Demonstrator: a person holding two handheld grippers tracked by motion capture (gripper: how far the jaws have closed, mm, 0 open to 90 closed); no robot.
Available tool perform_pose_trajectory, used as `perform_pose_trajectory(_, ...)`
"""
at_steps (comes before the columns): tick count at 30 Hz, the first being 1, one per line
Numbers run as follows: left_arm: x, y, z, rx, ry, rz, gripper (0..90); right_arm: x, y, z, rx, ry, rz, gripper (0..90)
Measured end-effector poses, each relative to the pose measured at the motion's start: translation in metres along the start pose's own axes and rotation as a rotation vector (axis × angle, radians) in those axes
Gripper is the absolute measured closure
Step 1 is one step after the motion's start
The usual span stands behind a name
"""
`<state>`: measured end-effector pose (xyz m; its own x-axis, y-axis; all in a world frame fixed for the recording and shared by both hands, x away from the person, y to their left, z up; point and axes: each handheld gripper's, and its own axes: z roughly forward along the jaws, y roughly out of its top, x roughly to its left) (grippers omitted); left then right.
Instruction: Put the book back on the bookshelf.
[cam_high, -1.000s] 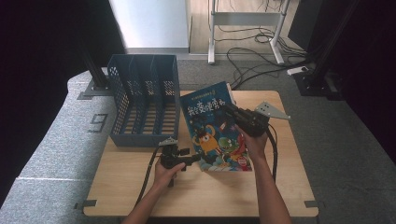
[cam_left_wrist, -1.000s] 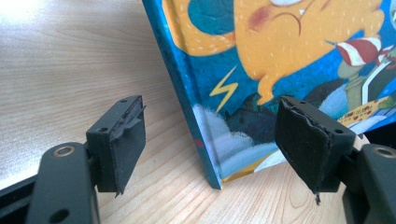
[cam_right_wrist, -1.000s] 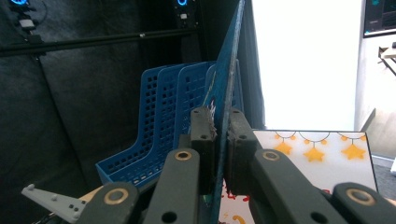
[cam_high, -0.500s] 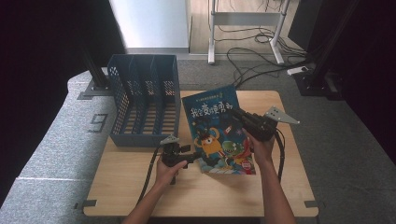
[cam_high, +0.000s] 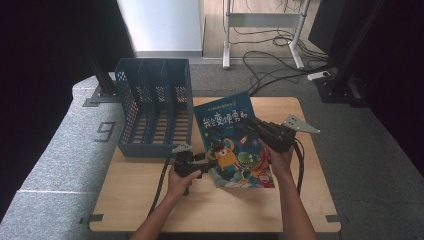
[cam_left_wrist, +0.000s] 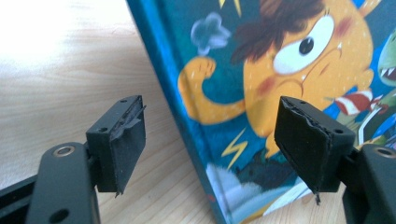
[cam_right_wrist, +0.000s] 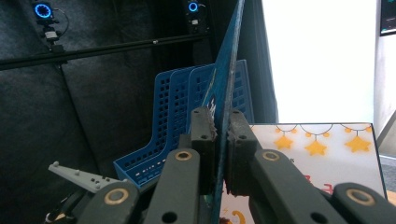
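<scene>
A pale wooden table (cam_high: 150, 200) stood on grey carpet, with dark curtains at both sides and cables trailing over the floor behind. On the carpet left of the table a large grey "9" (cam_high: 106, 132) was marked.

Two things were on the table. One was a blue plastic file rack (cam_high: 155, 107) with perforated grid walls and several upright dividers, at the back left. The other was a single hardcover picture book (cam_high: 234, 142), just right of the rack, with a glossy teal cover carrying a yellow one-eyed cartoon creature, a green toothed one, yellow lightning bolts and large yellow Chinese characters that I could not read. Its cover was lifted, and the opened page showed yellow stars and a garland line.

There were two black grippers, one in each hand. The right gripper (cam_right_wrist: 219, 128) was clamped on the lifted cover's edge, its ridged pads pressing both faces of the thin board. The left gripper (cam_left_wrist: 210, 149) rested on the table at the book's spine edge, jaws wide apart, with the spine between them but untouched by the rubbery pads.
</scene>
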<state>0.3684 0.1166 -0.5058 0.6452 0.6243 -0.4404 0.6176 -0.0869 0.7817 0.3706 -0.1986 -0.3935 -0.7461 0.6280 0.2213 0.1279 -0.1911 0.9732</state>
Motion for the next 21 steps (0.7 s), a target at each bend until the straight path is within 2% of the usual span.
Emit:
perform_pose_trajectory(9, -0.001, 0.008, 0.001, -0.039, -0.030, 0.018, 24.9, 0.002, 0.000, -0.002, 0.000, 0.019, -0.004, 83.4)
perform_pose_trajectory(17, -0.001, 0.016, 0.003, -0.060, -0.037, 0.036, 24.2, 0.002, 0.000, -0.002, -0.002, 0.033, -0.001, 83.4)
perform_pose_trajectory(21, 0.002, 0.019, 0.003, -0.079, -0.060, 0.019, 24.3, 0.001, 0.000, -0.002, -0.001, 0.048, 0.001, 83.4)
